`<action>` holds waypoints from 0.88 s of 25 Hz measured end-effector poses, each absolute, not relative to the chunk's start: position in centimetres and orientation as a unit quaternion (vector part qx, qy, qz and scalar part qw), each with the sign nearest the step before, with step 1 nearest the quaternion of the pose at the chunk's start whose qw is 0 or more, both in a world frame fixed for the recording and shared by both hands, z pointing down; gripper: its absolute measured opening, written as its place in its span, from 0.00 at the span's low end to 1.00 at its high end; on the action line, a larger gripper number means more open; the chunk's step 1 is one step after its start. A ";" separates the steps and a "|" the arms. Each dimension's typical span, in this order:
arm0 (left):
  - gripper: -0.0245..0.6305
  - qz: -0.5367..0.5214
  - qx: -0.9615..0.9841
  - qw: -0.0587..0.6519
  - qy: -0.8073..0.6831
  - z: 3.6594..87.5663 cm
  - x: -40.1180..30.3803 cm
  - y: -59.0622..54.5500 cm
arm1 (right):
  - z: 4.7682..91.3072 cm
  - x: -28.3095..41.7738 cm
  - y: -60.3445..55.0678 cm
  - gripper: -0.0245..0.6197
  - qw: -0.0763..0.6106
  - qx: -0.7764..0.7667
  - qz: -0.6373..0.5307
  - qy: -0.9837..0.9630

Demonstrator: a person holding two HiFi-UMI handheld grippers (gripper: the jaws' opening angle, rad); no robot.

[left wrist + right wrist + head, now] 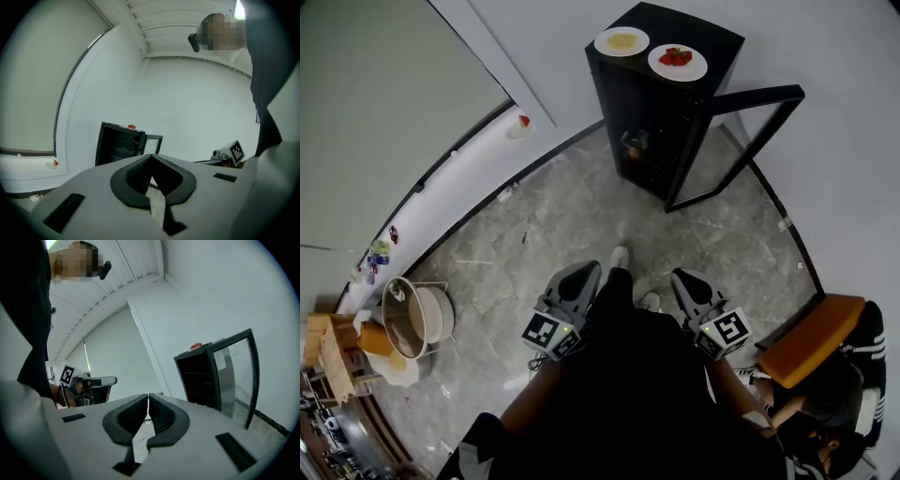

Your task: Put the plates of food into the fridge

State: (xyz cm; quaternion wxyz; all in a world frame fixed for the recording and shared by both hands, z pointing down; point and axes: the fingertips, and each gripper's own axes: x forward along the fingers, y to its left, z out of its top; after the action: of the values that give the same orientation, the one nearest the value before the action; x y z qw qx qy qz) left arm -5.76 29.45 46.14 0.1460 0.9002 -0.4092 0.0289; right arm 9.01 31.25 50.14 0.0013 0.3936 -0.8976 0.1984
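Head view: the black fridge [661, 112] stands top centre with its door open. Two plates sit on its top, the yellow-food plate [622, 41] and the red-food plate [678, 62]. My left gripper [581, 277] and right gripper [686, 284] are low in the frame, well apart from both.

Left gripper view: jaws clenched, nothing between them.

Right gripper view: the same.

I judge this to be the approach step. Next I need to step close and open a gripper at a plate rim.

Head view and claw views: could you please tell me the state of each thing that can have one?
Fridge door: open.
Yellow-food plate: on top of the fridge, not inside.
Red-food plate: on top of the fridge, not inside.
Left claw: shut, empty.
Right claw: shut, empty.
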 end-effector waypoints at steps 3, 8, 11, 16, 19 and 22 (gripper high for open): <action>0.07 0.039 0.906 0.130 -0.402 46.2 -5.2 29.2 | 50.4 9.1 30.9 0.08 0.004 0.393 0.197 -0.898; 0.07 0.043 0.911 0.120 -0.392 46.3 -4.7 28.4 | 50.7 9.1 30.1 0.08 0.005 0.401 0.198 -0.895; 0.07 0.038 0.913 0.119 -0.389 46.2 -4.5 27.5 | 50.9 8.9 29.3 0.08 0.004 0.402 0.203 -0.893; 0.07 0.034 0.914 0.134 -0.382 47.1 -4.8 24.8 | 50.7 8.1 26.7 0.08 0.007 0.404 0.202 -0.892; 0.07 0.037 0.915 0.139 -0.376 47.8 -5.1 22.4 | 50.9 7.9 24.3 0.08 0.003 0.413 0.210 -0.886; 0.07 0.035 0.916 0.141 -0.373 47.9 -5.4 19.1 | 50.7 7.9 21.2 0.08 -0.002 0.427 0.211 -0.879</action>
State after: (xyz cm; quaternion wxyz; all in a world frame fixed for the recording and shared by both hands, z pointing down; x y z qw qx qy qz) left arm -5.45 19.09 47.95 0.1412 0.9164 -0.3728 0.0355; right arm 7.90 21.23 50.73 -0.0021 0.4266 -0.8794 0.2114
